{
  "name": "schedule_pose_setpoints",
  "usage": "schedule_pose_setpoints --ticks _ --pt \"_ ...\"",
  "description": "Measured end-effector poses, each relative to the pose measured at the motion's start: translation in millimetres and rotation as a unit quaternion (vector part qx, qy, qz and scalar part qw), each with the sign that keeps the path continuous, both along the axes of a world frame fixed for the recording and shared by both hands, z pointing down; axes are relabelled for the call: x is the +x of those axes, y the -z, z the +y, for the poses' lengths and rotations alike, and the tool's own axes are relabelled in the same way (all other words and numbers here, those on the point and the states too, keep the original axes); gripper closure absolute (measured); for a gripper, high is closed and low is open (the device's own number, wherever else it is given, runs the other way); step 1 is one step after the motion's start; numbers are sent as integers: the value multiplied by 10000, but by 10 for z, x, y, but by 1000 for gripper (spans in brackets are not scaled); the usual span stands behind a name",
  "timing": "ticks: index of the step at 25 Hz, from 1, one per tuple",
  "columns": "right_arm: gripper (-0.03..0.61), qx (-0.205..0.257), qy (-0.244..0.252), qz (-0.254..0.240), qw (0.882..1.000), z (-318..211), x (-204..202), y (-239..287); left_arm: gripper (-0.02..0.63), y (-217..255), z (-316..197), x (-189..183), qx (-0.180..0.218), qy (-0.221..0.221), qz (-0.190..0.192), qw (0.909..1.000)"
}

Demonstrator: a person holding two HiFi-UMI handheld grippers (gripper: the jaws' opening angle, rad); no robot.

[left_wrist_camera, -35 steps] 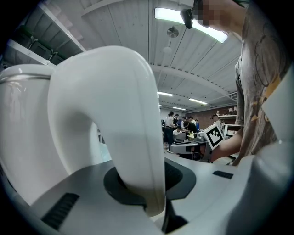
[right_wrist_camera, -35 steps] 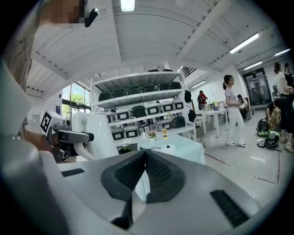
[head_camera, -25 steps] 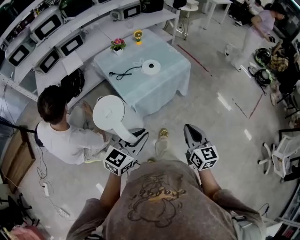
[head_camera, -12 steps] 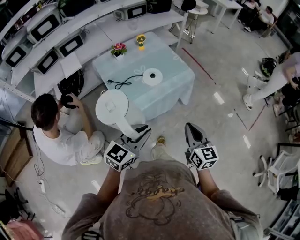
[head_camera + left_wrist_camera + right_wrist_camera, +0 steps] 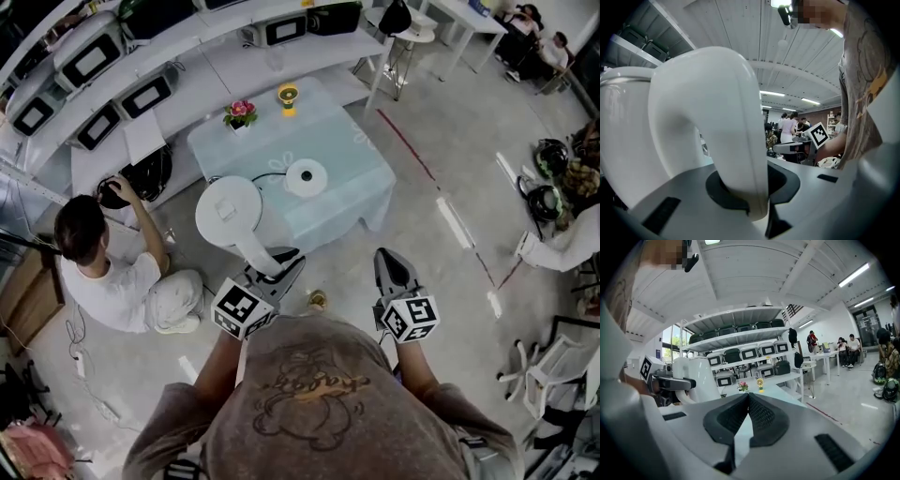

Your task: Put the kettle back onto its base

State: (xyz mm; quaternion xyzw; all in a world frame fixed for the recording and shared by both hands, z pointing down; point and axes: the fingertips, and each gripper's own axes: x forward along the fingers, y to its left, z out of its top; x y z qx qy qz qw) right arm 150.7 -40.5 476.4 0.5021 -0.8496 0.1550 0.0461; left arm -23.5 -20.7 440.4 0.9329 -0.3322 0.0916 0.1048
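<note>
While the left hand-held gripper (image 5: 277,263) clamps the curved handle of the white plastic electric kettle (image 5: 228,213), holding it upright in the air by the near corner of the pale-blue-clothed worktop (image 5: 352,155), the round white kettle base (image 5: 306,176) lies on that worktop. The right hand-held gripper (image 5: 389,272) is empty, its jaws pressed together.

Head view steeply downward; right gripper view level, both toward table (image 5: 349,180) (image 5: 779,389)
</note>
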Motion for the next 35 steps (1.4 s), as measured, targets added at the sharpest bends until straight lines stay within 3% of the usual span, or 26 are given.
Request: schedule_pose_setpoints --ticks 8,16,24,30,35 --pt "578 -38 122 49 9999 -397 15 -29 537 -64 -383 55 -14 -14 -55 10000" --pt "578 -116 57 36 9999 -666 -230 -53 537 -149 -780 -110 -17 -156 -132 9998" --pt "578 -218 -360 67 9991 -832 -112 -99 537 -421 -1261 35 -14 -515 -227 9984" --pt "578 -354 -795 134 9961 -852 59 -168 535 -821 -1608 230 309 -954 -521 9936" --pt "578 -498 -1100 206 9925 -823 197 -255 534 -1147 -1845 362 206 -1133 -669 9911"
